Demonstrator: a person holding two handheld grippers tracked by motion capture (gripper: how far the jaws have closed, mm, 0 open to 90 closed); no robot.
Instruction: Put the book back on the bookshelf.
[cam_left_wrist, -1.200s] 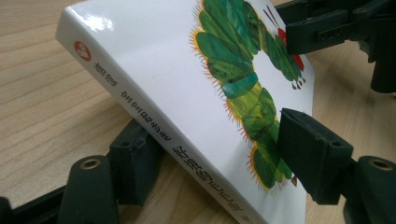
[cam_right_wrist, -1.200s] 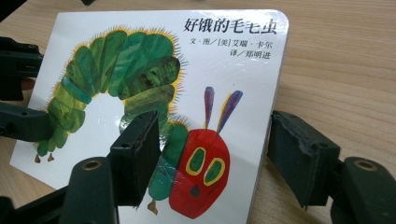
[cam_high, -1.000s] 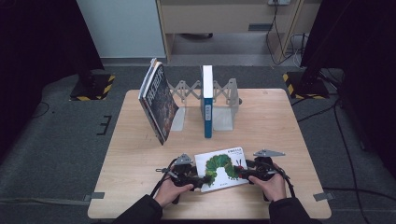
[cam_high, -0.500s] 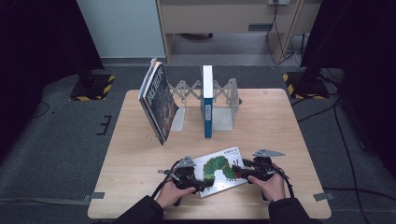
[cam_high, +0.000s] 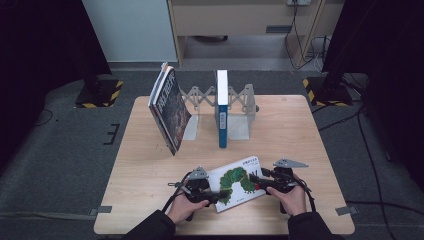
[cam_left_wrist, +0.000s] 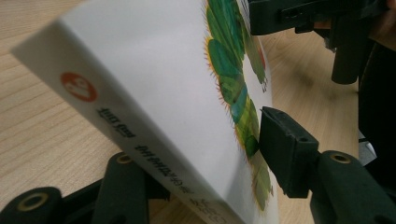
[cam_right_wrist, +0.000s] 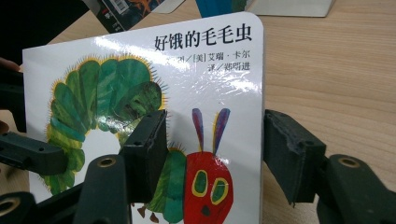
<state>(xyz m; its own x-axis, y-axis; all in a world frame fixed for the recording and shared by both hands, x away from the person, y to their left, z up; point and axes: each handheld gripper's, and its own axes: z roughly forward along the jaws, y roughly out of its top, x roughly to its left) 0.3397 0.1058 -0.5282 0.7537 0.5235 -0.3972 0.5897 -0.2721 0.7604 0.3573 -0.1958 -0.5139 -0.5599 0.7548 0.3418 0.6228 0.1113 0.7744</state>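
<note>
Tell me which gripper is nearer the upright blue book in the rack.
Right, though only slightly. The right gripper is at the caterpillar book's right edge, in front of and a bit right of the blue book. The left gripper grips its near-left corner, farther back toward the person.

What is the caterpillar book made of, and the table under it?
The caterpillar book looks like thick cardboard with a glossy coating: light glares off its cover and its edge is chunky. The table looks like pale wood or wood-look laminate, showing grain lines and a matte surface.

Light wooden table (cam_high: 300, 125) on dark grey carpet (cam_high: 70, 150), beige cabinet (cam_high: 240, 20) and pale panel (cam_high: 130, 30) behind.
</note>
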